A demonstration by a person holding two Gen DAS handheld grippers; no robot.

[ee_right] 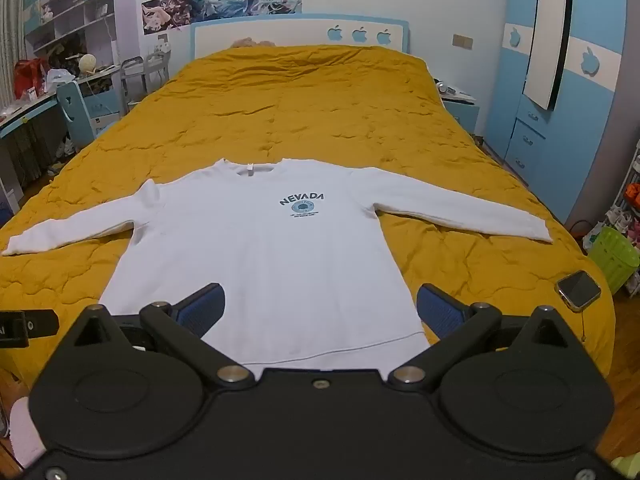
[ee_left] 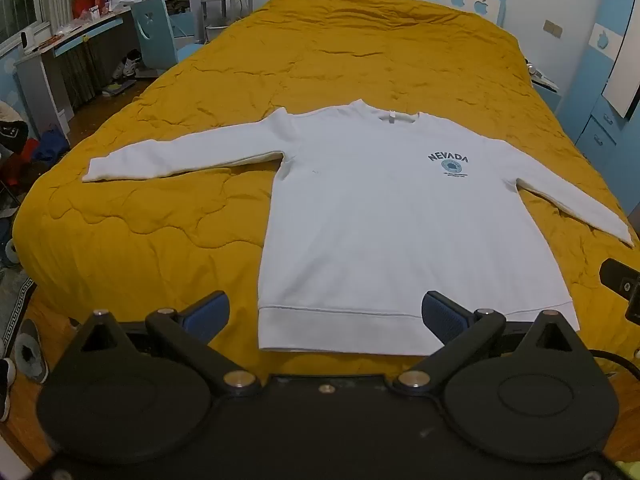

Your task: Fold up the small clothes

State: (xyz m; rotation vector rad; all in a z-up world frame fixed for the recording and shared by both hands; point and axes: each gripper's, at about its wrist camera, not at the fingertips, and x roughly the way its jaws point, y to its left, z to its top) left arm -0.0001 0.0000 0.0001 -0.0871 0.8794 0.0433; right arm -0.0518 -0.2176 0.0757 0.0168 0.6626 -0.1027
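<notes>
Both tools were found with jaws spread wide and nothing held: the left gripper (ee_left: 326, 314) was poised over the hem at the foot edge of the bed (ee_left: 360, 48), the right gripper (ee_right: 320, 306) likewise above the lower body of the garment. A white sweatshirt (ee_right: 260, 248) was laid flat, print upward, across the foot half of the bed, both sleeves stretched towards the side edges. No fold was observed; the whole task was judged outstanding. A watch (ee_right: 579, 290) was noted near the right foot corner.
</notes>
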